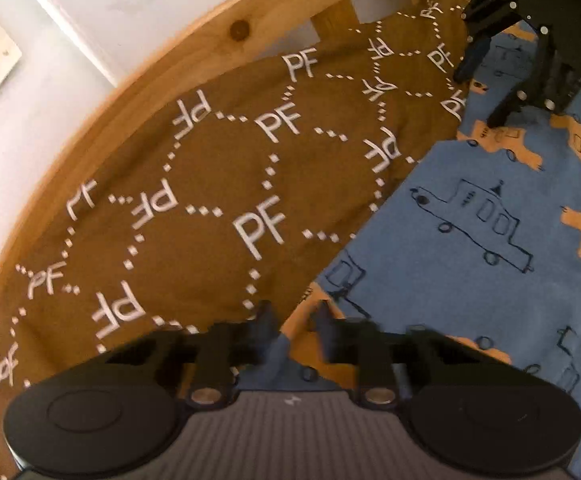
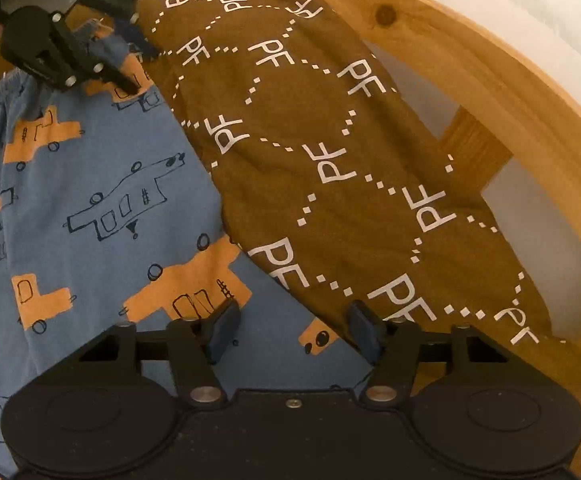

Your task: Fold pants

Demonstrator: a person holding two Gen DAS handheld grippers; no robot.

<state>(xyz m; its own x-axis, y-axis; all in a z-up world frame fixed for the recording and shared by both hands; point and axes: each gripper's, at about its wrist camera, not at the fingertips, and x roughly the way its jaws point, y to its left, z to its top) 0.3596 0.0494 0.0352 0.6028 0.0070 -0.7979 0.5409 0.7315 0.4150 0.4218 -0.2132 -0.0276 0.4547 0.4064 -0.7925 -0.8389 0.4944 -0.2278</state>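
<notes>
The pants [image 1: 470, 220] are blue with orange and outlined truck prints and lie flat on a brown bedcover [image 1: 210, 168] printed with white "PF" letters. They also show in the right wrist view [image 2: 102, 200]. My left gripper [image 1: 293, 322] has its jaws narrowly apart around the pants' edge; cloth sits between the fingers. It shows in the right wrist view [image 2: 138, 68] at the waistband end. My right gripper [image 2: 292, 332] is open, jaws wide, just above the pants' edge where it meets the bedcover. It shows in the left wrist view [image 1: 478, 96] at the far end.
A curved wooden bed rail [image 1: 138, 80] borders the bedcover, with a white wall [image 1: 90, 8] behind it. The same rail shows in the right wrist view [image 2: 470, 64] on the right.
</notes>
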